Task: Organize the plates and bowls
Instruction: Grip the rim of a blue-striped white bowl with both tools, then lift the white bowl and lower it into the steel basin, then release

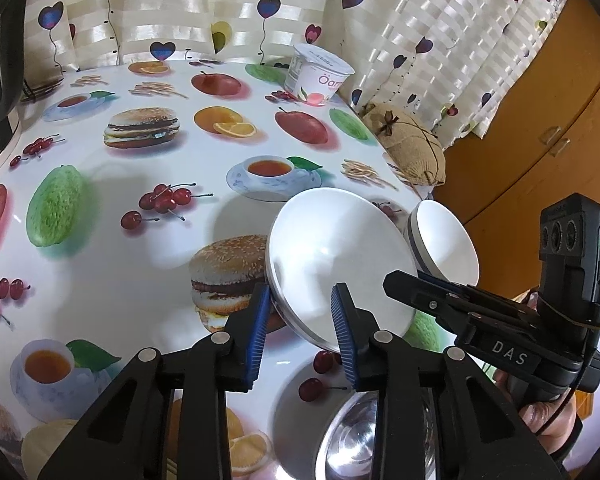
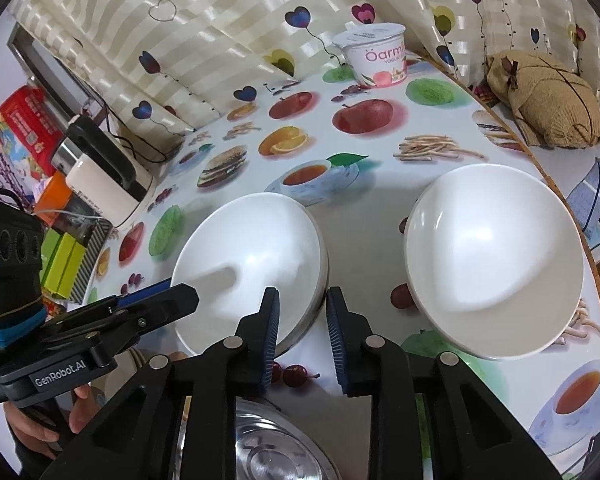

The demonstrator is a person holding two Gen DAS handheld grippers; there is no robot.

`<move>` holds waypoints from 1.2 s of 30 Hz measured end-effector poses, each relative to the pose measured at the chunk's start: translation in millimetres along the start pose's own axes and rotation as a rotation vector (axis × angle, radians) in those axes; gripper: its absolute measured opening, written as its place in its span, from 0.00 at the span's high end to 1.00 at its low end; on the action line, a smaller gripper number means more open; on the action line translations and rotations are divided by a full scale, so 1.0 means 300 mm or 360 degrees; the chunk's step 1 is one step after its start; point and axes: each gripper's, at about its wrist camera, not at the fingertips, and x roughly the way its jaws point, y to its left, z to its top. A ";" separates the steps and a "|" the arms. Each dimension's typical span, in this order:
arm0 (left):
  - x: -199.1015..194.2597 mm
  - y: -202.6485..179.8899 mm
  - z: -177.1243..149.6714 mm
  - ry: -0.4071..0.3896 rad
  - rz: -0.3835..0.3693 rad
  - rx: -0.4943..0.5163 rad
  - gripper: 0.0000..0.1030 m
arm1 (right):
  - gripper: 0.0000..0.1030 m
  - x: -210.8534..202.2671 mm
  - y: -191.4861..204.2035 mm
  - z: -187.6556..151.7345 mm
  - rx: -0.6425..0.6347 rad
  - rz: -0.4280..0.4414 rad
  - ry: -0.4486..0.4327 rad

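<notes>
Two white bowls sit apart, nothing nested yet; the near bowl (image 2: 252, 256) at twelve o'clock from my right claw (image 2: 302, 332), the far bowl (image 2: 496, 264) at two; both claws part open, my left claw (image 1: 300, 328) straddling the near rim unclamped; a steel bowl (image 2: 276, 448) waits at six.

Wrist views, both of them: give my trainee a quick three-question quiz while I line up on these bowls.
1. True or false: the yogurt cup lies on its side.
2. Which thing sits closest, just below the fingers? A steel bowl, B yogurt cup, C frying pan.
3. Fill in: the left gripper and the right gripper both have their jaws ___.
Key: 1 false; 2 A; 3 open.
</notes>
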 end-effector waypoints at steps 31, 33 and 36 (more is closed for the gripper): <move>-0.161 -0.079 -0.051 -0.0056 -0.0049 0.0064 0.69 | 0.77 -0.177 0.103 -0.032 -0.0102 -0.0047 -0.0087; -0.182 -0.092 -0.070 -0.0060 -0.0049 0.0080 0.69 | 0.77 -0.205 0.116 -0.047 -0.0107 -0.0049 -0.0100; -0.214 -0.113 -0.103 -0.0057 -0.0060 0.0093 0.69 | 0.77 -0.248 0.129 -0.079 -0.0107 -0.0048 -0.0117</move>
